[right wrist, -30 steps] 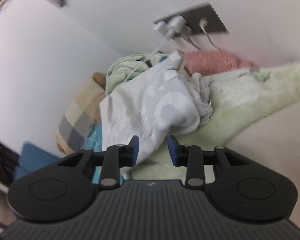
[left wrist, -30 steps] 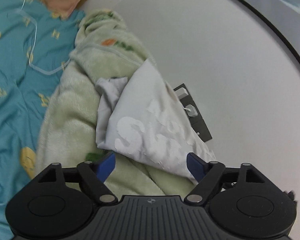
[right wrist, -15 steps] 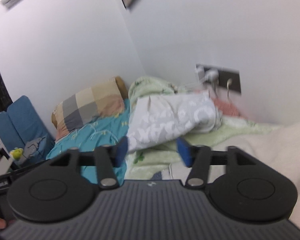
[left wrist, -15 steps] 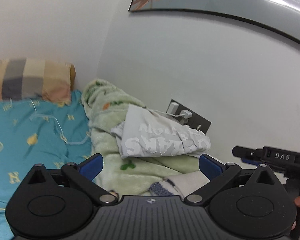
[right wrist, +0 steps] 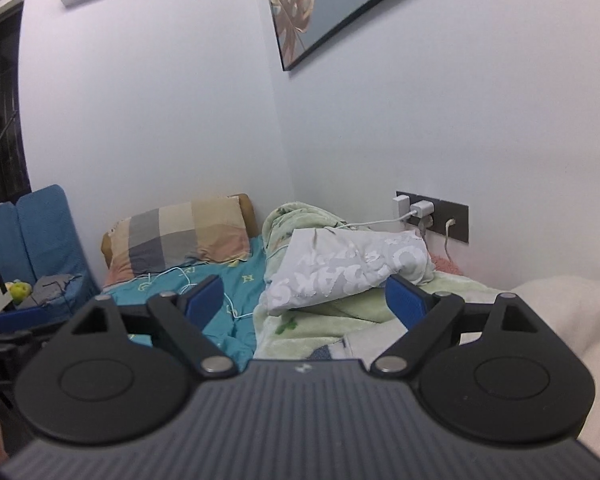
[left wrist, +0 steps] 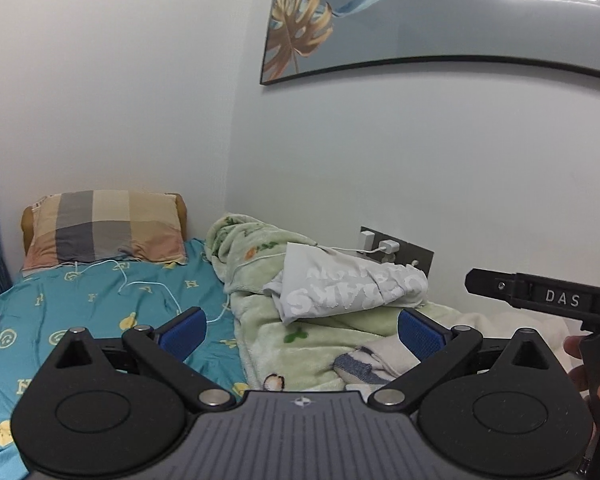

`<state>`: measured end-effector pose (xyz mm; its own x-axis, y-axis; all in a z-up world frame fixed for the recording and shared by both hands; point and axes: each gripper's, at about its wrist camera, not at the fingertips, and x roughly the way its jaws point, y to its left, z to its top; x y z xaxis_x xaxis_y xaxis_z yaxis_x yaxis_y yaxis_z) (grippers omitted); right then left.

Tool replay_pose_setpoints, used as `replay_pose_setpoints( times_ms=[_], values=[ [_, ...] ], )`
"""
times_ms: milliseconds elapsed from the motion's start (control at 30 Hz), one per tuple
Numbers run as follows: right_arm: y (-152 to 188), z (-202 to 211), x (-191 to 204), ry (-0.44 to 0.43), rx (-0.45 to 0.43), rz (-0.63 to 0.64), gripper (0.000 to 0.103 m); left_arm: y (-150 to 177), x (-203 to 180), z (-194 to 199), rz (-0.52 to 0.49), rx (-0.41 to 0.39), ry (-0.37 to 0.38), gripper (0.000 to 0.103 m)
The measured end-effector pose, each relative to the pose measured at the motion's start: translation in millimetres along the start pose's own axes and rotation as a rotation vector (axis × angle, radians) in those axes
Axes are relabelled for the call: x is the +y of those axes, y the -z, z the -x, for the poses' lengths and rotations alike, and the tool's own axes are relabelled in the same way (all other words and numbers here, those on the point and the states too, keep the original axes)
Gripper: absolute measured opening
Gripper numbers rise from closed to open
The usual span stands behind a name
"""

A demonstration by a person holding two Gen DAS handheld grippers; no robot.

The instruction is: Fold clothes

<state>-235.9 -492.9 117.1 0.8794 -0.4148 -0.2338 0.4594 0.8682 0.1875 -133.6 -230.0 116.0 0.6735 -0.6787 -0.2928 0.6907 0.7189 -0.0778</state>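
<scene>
Left gripper (left wrist: 300, 330): jaws wide apart, nothing between them.
Right gripper (right wrist: 306, 300): jaws opening, empty; "DAS" printed on its side.
Sheet (left wrist: 100, 308): teal, yellow "H" and "N" letters.
Folded white shirt (left wrist: 352, 284): 12 o'clock on green blanket (left wrist: 300, 344), long axis left-right, print illegible.

Open air lies over the teal sheet (left wrist: 100, 304) up to the pillow (left wrist: 104, 226); the blanket heap (left wrist: 300, 328), shirt (left wrist: 348, 284) and charger cables (right wrist: 380, 224) crowd the wall (left wrist: 420, 160) side
</scene>
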Motion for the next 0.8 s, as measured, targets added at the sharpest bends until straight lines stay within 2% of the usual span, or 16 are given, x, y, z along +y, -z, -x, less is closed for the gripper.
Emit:
replay_pose_setpoints(
  times_ms=[167,267,800],
  values=[
    [1.6,17.5,17.9,0.017,-0.057,0.049,0.089,1.7,8.7,24.2,0.005,-0.014,-0.035,0.103],
    [3.2,23.0,23.4,0.021,-0.071,0.041,0.089,2.9,9.0,35.3,-0.031,-0.023,-0.068,0.102],
    [20.0,21.6,44.9,0.055,-0.021,0.074,0.089,6.1,18.0,58.3,-0.014,-0.044,-0.063,0.101]
  ],
)
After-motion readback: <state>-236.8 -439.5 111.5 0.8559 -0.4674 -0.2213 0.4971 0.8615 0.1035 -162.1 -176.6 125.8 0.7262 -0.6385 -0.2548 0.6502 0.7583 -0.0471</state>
